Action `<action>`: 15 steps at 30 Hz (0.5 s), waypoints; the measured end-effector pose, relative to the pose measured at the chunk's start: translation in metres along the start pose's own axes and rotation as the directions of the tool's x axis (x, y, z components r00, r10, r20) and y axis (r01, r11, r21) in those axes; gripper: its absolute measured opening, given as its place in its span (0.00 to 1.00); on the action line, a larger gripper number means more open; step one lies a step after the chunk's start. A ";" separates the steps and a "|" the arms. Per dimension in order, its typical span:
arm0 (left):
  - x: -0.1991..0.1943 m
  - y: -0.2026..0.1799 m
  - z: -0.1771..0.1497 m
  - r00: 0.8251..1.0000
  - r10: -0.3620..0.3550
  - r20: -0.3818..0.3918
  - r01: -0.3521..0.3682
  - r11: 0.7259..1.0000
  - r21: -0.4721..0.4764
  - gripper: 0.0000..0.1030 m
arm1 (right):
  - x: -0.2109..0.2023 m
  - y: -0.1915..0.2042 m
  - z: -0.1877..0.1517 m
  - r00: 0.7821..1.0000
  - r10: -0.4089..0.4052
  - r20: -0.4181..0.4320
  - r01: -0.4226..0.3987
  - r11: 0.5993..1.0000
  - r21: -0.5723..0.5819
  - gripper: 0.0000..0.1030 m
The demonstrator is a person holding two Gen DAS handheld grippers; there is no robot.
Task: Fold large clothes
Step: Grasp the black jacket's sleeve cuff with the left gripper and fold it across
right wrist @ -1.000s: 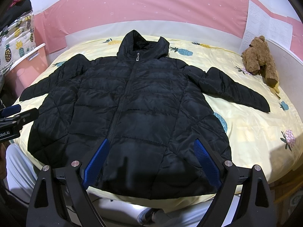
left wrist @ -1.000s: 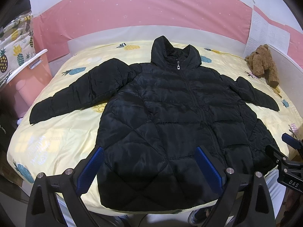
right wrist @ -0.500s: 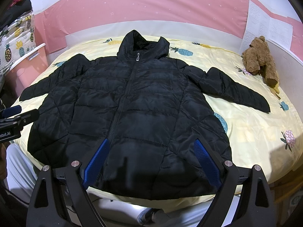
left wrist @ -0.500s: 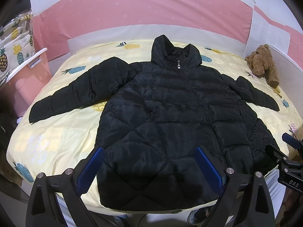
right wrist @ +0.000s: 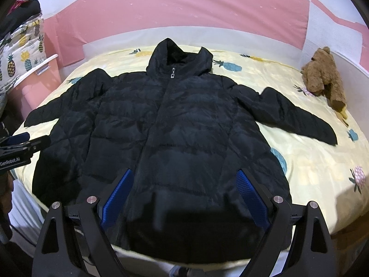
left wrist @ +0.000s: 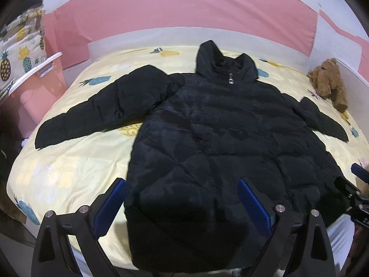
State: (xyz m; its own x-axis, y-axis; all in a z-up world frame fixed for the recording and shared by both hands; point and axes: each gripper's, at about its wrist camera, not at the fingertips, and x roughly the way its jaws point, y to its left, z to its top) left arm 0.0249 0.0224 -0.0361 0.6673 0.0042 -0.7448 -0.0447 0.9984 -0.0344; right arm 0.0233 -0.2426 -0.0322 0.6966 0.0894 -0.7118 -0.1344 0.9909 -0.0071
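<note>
A black hooded puffer jacket (left wrist: 219,138) lies flat, front up and zipped, on the bed, with both sleeves spread out to the sides; it also shows in the right wrist view (right wrist: 166,129). My left gripper (left wrist: 182,198) is open and empty, above the jacket's lower left hem. My right gripper (right wrist: 184,194) is open and empty, above the lower right hem. Each gripper shows at the edge of the other's view: the right one (left wrist: 355,184) and the left one (right wrist: 20,145).
The bed has a yellow pineapple-print sheet (left wrist: 69,166). A brown teddy bear (right wrist: 322,76) lies at the bed's far right corner. A pink bin (left wrist: 34,87) stands left of the bed. A pink and white wall runs behind.
Both grippers have drifted slightly forward and the views blur a little. The jacket has not moved and nothing was grasped.
</note>
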 end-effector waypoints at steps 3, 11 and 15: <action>0.016 0.019 0.008 1.000 0.014 -0.005 -0.014 0.999 -0.040 0.94 | 0.015 0.003 0.011 1.000 0.000 -0.007 -0.001 1.000 -0.019 0.88; 0.064 0.085 0.032 0.993 0.114 -0.007 -0.114 0.980 -0.162 0.94 | 0.057 0.018 0.042 1.000 0.014 -0.022 -0.016 0.997 -0.073 0.88; 0.087 0.132 0.042 0.990 0.136 -0.027 -0.139 0.958 -0.250 0.94 | 0.079 0.025 0.054 0.999 0.027 -0.031 -0.029 0.995 -0.090 0.88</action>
State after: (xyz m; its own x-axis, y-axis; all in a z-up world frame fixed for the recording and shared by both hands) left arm 0.1083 0.1573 -0.0777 0.6348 0.1389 -0.7601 -0.3212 0.9421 -0.0962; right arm 0.1130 -0.2051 -0.0509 0.6703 0.1125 -0.7335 -0.2179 0.9747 -0.0495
